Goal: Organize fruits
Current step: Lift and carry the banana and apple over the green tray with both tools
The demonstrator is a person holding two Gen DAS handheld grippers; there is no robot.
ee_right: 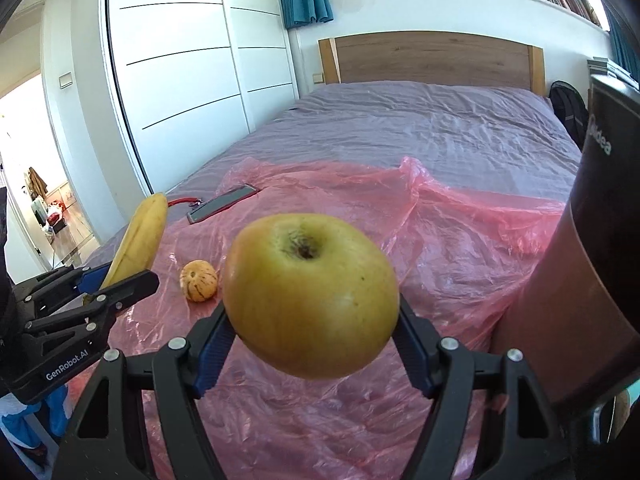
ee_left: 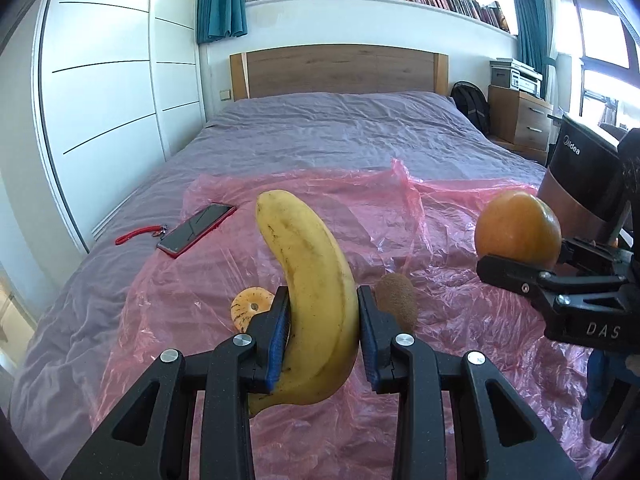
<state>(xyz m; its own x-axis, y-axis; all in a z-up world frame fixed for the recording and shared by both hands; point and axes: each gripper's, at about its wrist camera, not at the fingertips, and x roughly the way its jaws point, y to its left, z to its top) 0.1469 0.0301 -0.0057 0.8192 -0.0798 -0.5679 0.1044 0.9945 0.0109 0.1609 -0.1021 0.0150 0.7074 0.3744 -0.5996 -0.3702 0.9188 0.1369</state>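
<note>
Two grips I'm holding: my left gripper (ee_left: 322,328) is clamped on the banana (ee_left: 316,300), my right gripper (ee_right: 312,344) squeezes the apple (ee_right: 310,296). Beyond the left jaws lie a kiwi (ee_left: 398,300) and a small striped fruit (ee_left: 250,306) on pink plastic sheet (ee_left: 440,240).

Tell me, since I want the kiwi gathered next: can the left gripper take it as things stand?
Probably not yet. The kiwi lies unobstructed on the pink plastic sheet just beside the left gripper, but its jaws are already clamped on the banana.
</note>
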